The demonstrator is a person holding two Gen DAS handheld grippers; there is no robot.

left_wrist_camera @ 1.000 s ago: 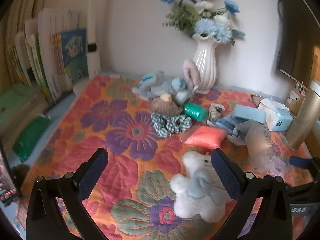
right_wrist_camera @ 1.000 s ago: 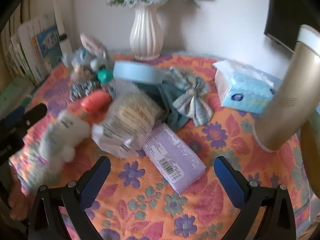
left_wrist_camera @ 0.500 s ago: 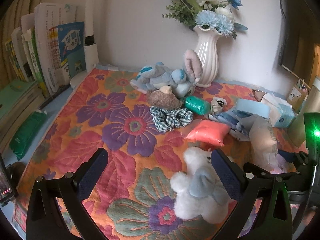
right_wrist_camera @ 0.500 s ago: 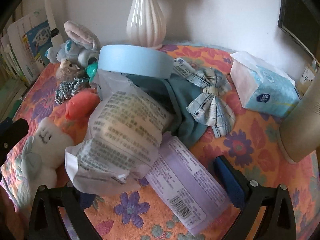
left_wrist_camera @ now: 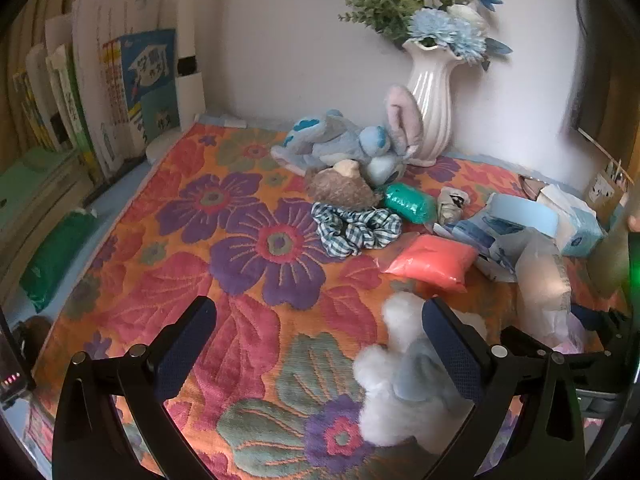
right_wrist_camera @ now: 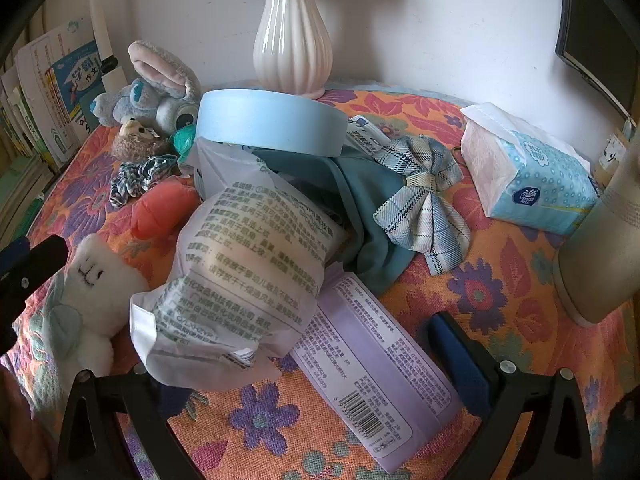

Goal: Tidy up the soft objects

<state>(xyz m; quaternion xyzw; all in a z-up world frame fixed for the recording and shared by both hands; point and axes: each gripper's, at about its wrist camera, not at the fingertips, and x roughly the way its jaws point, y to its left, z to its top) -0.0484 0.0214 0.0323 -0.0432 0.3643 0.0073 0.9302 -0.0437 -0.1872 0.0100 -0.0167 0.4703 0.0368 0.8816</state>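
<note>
A white plush bear (left_wrist_camera: 404, 376) with a pale blue bow lies on the flowered cloth; it also shows in the right wrist view (right_wrist_camera: 86, 296). My left gripper (left_wrist_camera: 320, 356) is open, its right finger against the bear. My right gripper (right_wrist_camera: 304, 364) is open around a white plastic pouch (right_wrist_camera: 244, 280) and a purple pack (right_wrist_camera: 376, 372); its left finger is hidden under the pouch. Further back lie a blue bunny plush (left_wrist_camera: 348, 148), a brown hedgehog plush (left_wrist_camera: 340, 190), a checked scrunchie (left_wrist_camera: 354, 230), an orange pouch (left_wrist_camera: 430, 260) and a plaid bow (right_wrist_camera: 424, 196).
A white vase (left_wrist_camera: 430, 92) with blue flowers stands at the back wall. Books (left_wrist_camera: 112, 96) line the left side. A tissue pack (right_wrist_camera: 528, 168), a beige cylinder (right_wrist_camera: 600, 240), a blue round lid (right_wrist_camera: 272, 124) and teal cloth (right_wrist_camera: 360, 200) crowd the right.
My right gripper has moved forward, so the white pouch and purple pack now sit between its fingers. My left gripper has crept slightly forward beside the white bear.
</note>
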